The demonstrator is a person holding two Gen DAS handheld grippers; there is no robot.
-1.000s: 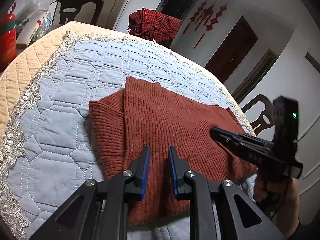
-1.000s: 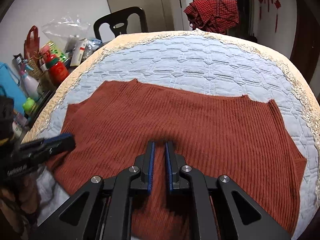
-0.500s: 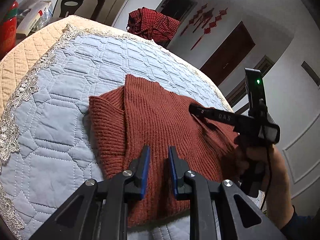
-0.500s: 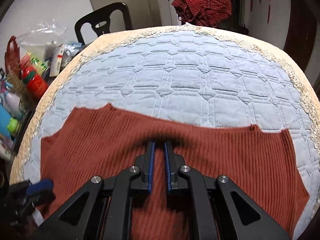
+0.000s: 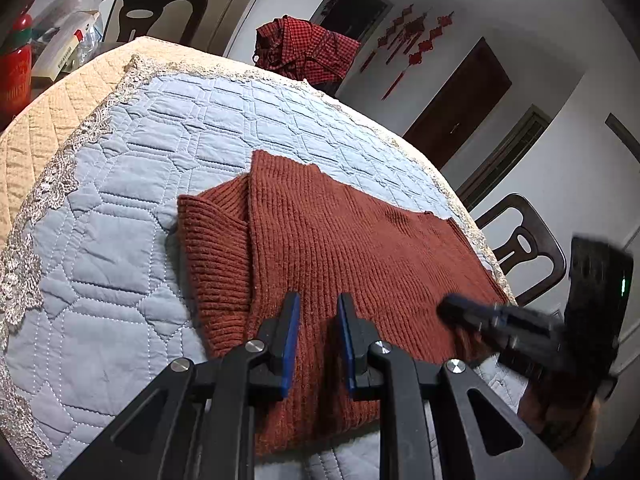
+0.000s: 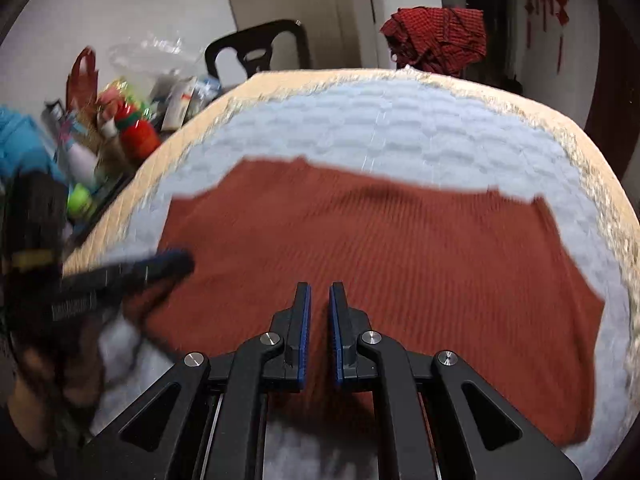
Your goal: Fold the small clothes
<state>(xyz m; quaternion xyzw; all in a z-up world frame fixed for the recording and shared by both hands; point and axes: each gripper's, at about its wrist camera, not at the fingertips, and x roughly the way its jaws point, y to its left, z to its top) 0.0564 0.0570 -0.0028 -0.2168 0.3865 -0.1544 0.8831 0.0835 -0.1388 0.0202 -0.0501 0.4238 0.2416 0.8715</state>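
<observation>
Left wrist view: rust sweater [image 5: 340, 256] lies flat, long axis along the surface's [image 5: 120, 208] near edge; both fingers pairs narrow, gripping nothing

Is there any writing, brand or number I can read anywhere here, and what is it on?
None can be read for certain.
Red bottle: pale marks on its side, too blurred to read.
White box: a line of small dark print, too small to read.
Left tongs: pale lettering on the side of the black arm, smeared by motion.
Red hanging wall ornaments: knot shapes only, no characters legible.
</observation>
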